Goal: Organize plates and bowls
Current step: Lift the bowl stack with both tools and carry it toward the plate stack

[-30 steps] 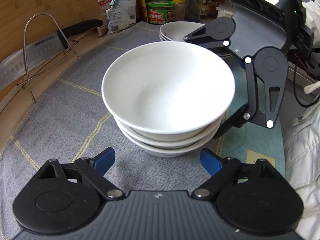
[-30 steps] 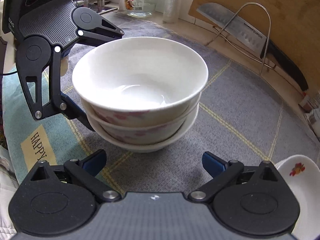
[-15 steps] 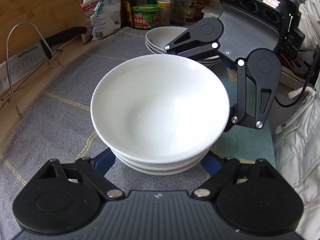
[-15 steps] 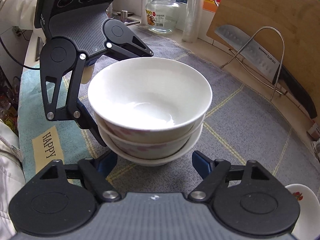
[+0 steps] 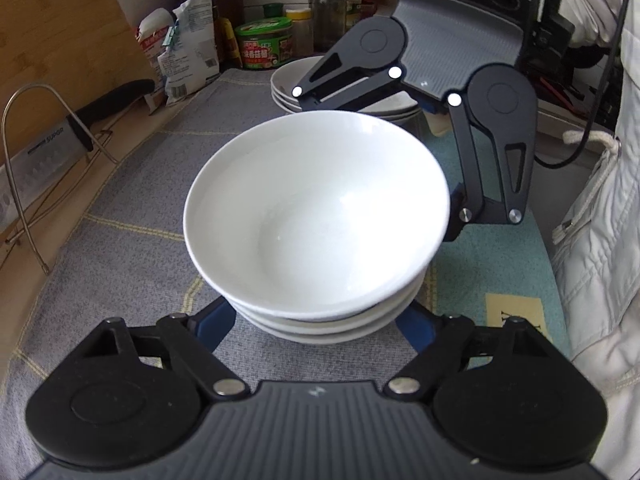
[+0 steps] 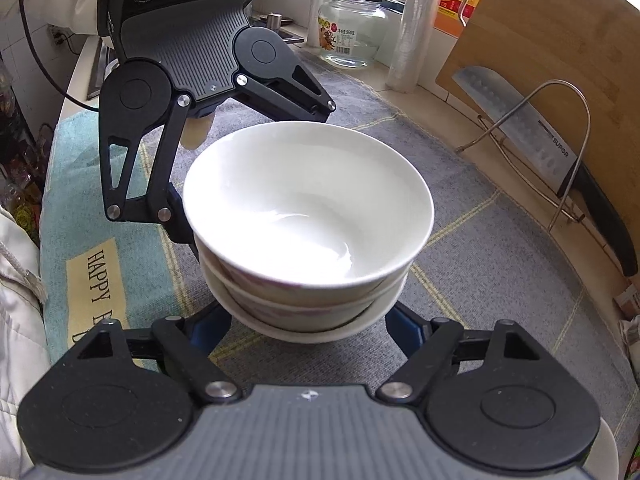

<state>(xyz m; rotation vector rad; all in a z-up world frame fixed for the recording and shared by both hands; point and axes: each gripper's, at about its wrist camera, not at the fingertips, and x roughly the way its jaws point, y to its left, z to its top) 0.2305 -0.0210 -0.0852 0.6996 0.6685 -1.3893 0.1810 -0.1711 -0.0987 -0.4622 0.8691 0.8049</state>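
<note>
Three nested white bowls [image 5: 320,216] stand as a stack on the grey cloth [image 5: 120,208]; in the right wrist view the bowl stack [image 6: 308,208] shows pink marks on its lower bowls. My left gripper [image 5: 316,322] has its blue pads against the lowest bowl from the near side, jaws closing. From the opposite side my right gripper [image 6: 310,326] clasps the same bowl, jaws easing open a little. Each gripper's fingertips are tucked out of sight under the rims. The right gripper's grey housing [image 5: 460,52] looms behind the stack.
A second pile of white dishes [image 5: 288,80] sits behind, by jars and bottles [image 5: 264,44]. A cleaver in a wire rack [image 6: 552,148] leans on a wooden board [image 6: 560,40]. A glass jar [image 6: 352,32], a teal mat [image 6: 92,200] and a person's white jacket [image 5: 600,240] border the cloth.
Both grippers, apart from the stack a second ago, have closed in on its base from opposite sides. Both views have rolled, and the bowls sit closer in each.
</note>
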